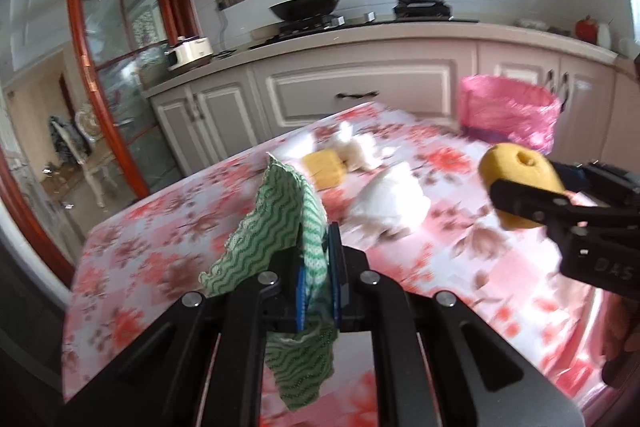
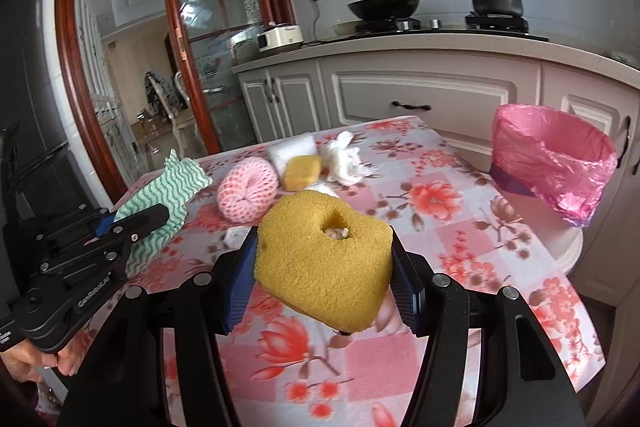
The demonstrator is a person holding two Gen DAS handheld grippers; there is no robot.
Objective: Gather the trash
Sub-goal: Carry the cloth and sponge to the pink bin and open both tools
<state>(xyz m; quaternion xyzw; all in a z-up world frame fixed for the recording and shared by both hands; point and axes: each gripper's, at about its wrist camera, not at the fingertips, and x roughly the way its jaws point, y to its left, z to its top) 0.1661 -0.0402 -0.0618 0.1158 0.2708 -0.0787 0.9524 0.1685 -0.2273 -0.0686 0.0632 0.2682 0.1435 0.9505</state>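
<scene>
Left gripper (image 1: 316,267) clamped tight on one green cloth (image 1: 276,227); right gripper (image 2: 324,267) half-open, gripping one yellow sponge (image 2: 324,259). Table (image 2: 460,227) far edge: one smaller sponge (image 2: 303,171), one pink scrubber (image 2: 247,189); one pink-lined bin (image 2: 554,163) off its right corner.

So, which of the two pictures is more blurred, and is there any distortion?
Left wrist view: motion blur smears the tablecloth, tissues and pink bin bag; the green cloth in the gripper stays sharper. Right wrist view: clearer, the sponge texture is crisp. Both: fisheye bends the counter edge, with dark corners.
</scene>
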